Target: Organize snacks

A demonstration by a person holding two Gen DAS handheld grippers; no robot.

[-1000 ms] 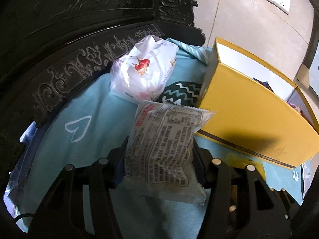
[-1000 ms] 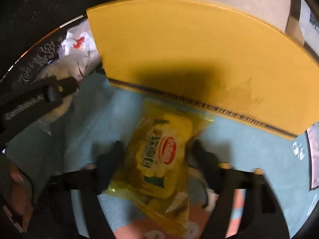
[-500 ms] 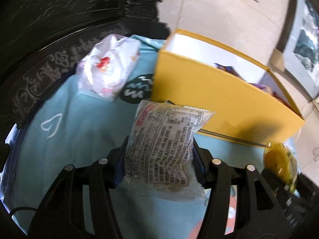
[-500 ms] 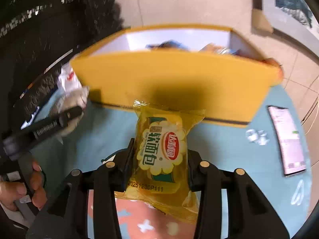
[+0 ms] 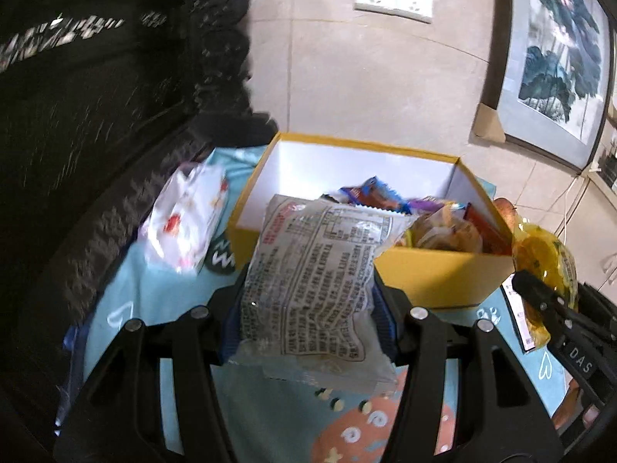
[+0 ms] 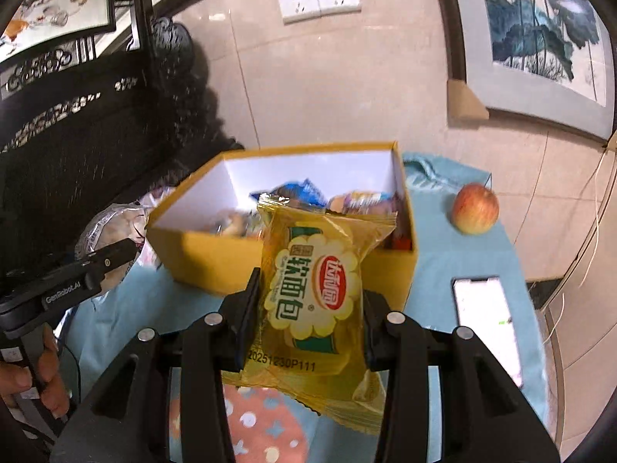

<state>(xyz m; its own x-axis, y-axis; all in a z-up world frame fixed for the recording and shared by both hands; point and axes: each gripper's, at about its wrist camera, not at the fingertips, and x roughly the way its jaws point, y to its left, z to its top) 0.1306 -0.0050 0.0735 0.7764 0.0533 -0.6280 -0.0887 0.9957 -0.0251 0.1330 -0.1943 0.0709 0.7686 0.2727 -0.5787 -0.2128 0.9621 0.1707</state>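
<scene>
Snacks fill both grippers, each packet pinched across its middle so the ends hang free and the pack can be dropped cleanly; the left gripper (image 5: 308, 308) has its fingers closed on a clear bread packet (image 5: 312, 289) turned print-side up, and the right gripper (image 6: 308, 308) is clamped on a yellow soft-bread packet (image 6: 316, 301) with its label facing the camera. Both packets are held up in front of the near wall of the yellow box (image 6: 200, 247), which stands open on the blue tablecloth (image 6: 443, 254) and already holds several wrapped snacks (image 5: 370, 193), so the likely aim is to carry the pair over the rim and let them fall inside. A white plastic bag (image 5: 185, 220) lies just beside the box on its left, perhaps waiting its turn; an apple (image 6: 475, 208) and a phone (image 6: 486, 316) sit apart on the right, clear of the drop. The raised height seems chosen to clear the wall without nudging the box.
</scene>
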